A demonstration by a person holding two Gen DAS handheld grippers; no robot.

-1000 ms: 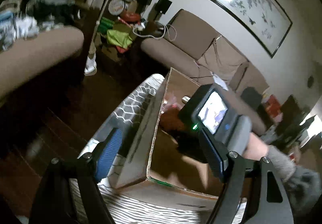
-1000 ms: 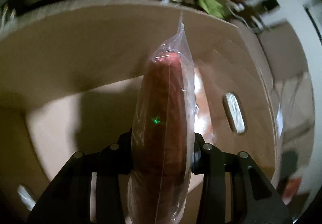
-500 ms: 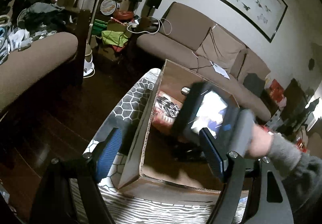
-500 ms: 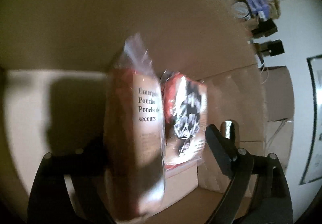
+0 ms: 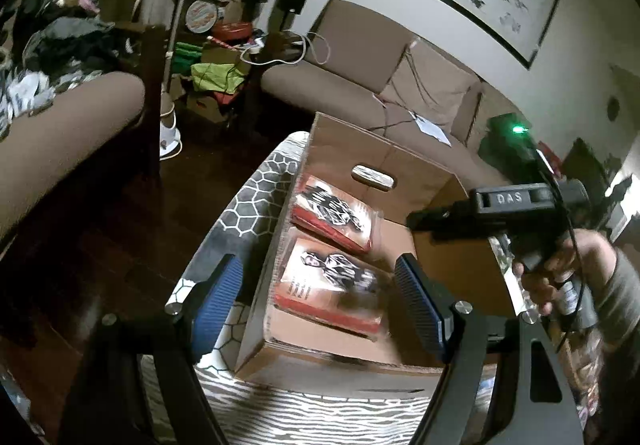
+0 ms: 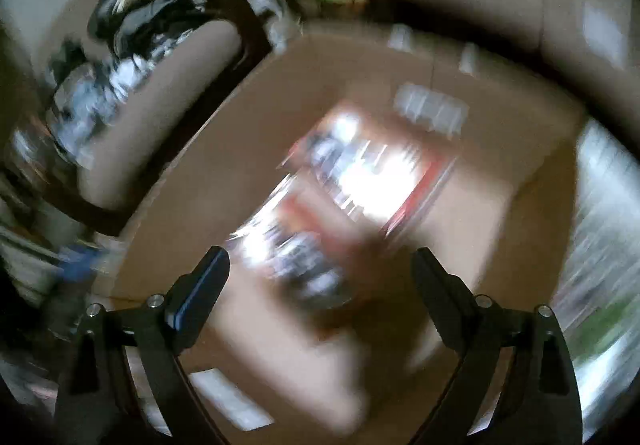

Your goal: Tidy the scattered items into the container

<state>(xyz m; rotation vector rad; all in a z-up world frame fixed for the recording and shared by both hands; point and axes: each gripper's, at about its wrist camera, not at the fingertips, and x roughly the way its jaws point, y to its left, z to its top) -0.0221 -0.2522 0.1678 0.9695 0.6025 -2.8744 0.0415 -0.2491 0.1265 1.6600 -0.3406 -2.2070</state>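
Note:
An open cardboard box (image 5: pixel 256 329) stands on a patterned rug. Two red poncho packets in clear plastic lie flat inside it, one nearer (image 5: pixel 328 285) and one farther (image 5: pixel 336 217). My left gripper (image 5: pixel 320 293) is open and empty, hovering above the box's near left corner. My right gripper (image 6: pixel 320 269) is open and empty above the box; its view is blurred, with the packets (image 6: pixel 360 181) below. The right gripper's body (image 5: pixel 516 205) and the hand holding it show to the right of the box in the left wrist view.
The box sits on a grey hexagon-patterned rug (image 5: pixel 248 197) with a zebra-striped part (image 5: pixel 320 413) in front. A brown sofa (image 5: pixel 360 77) stands behind, another sofa arm (image 5: pixel 60 125) at left, dark wood floor (image 5: pixel 100 245) between. Clutter fills the back corner (image 5: pixel 216 57).
My right gripper opened and let go of the poncho packet, which now lies flat in the box beside the other. The right gripper has lifted up and away to the right.

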